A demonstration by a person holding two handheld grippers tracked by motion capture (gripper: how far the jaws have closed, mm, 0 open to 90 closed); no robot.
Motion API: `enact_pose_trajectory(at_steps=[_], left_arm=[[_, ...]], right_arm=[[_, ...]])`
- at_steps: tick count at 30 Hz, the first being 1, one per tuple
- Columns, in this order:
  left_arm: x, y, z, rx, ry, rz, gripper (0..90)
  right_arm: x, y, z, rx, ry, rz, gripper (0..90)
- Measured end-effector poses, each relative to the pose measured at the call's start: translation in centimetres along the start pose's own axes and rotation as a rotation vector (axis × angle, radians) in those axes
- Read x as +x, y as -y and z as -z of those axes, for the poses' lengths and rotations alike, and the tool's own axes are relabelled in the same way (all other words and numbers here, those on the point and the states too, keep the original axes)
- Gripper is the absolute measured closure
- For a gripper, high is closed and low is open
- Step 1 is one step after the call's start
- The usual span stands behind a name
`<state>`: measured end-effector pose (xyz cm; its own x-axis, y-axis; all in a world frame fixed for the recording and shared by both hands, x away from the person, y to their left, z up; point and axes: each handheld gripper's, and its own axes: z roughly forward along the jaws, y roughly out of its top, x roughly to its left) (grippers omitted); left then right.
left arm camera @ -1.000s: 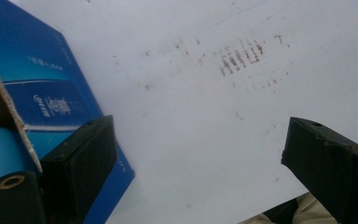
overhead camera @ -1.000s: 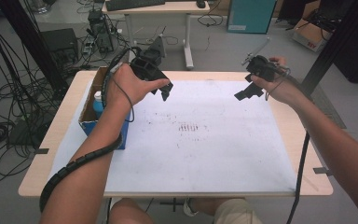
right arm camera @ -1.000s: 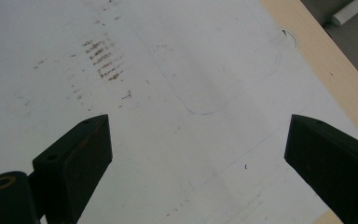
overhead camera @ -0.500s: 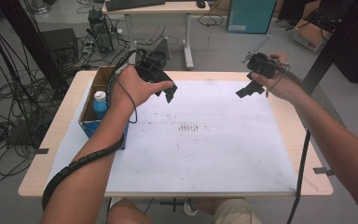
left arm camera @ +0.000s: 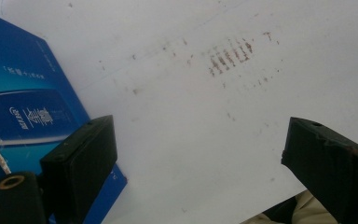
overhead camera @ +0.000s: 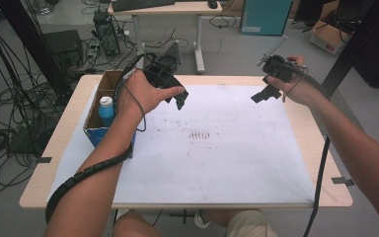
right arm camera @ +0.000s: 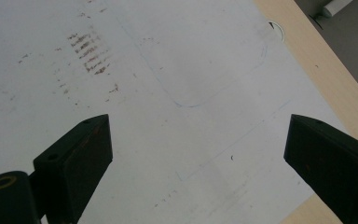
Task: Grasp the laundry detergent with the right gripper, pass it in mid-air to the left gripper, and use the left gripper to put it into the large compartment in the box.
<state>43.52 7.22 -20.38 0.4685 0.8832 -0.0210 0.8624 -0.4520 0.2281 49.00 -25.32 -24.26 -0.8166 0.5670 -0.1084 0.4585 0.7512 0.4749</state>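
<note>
Blue-capped bottle [overhead camera: 106,110], upright in the cardboard box [overhead camera: 94,131]: probably light, slippery plastic; you should grip its body. Left gripper [overhead camera: 180,100] and right gripper [overhead camera: 259,95], both beyond the box, gape empty.

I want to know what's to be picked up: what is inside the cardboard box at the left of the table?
A blue bottle with a white cap stands in the cardboard box. The left forearm covers the box's near part.
</note>
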Motion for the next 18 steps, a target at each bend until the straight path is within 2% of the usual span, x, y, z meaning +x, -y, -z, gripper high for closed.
enact_pose_trajectory(at_steps=[18], left_arm=[[-0.21,0.33,0.11,-0.013,0.01,-0.004,9.9]], right_arm=[[0.17,0.04,0.26,0.02,0.011,0.01,7.7]])
